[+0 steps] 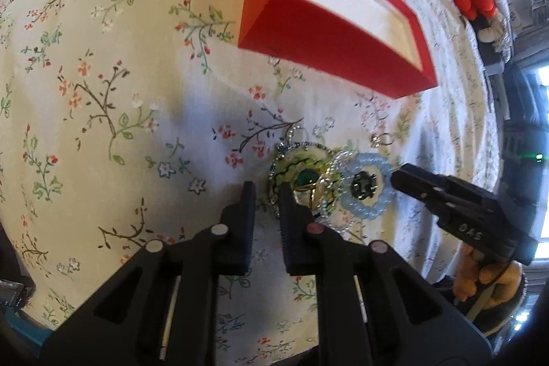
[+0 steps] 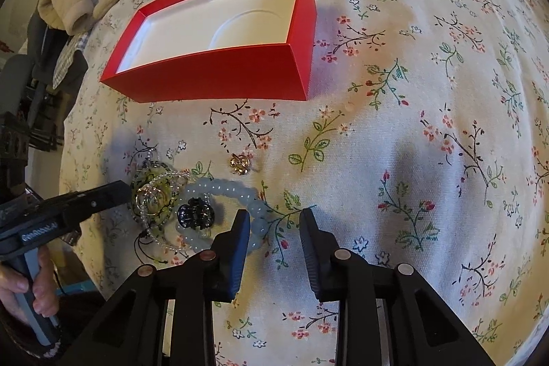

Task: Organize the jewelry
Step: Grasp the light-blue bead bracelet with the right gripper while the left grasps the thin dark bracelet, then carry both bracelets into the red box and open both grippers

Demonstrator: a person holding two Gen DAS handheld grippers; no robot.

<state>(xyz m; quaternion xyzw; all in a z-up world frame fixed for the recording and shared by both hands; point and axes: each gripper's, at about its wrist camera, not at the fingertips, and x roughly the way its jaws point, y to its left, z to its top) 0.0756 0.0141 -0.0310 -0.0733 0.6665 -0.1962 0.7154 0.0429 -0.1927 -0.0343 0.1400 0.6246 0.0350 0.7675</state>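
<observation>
A heap of jewelry lies on the floral bed point(image 2: 394, 132): a green bangle point(image 2: 154, 194), a pale blue bead bracelet point(image 2: 236, 194) ringing a dark hair claw point(image 2: 195, 215), with a small gold ring point(image 2: 240, 163) just beside. The red box point(image 2: 219, 71) sits near, open. The left hand-held gripper point(image 1: 267, 194) touches the bangle, parted, gripping nothing; the right hand-held gripper point(image 2: 274, 222) gapes wide, empty.

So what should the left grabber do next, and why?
Probably nudge forward and close on the green bracelet. The left gripper is open at its edge, holding nothing, and the red box looks empty.
</observation>
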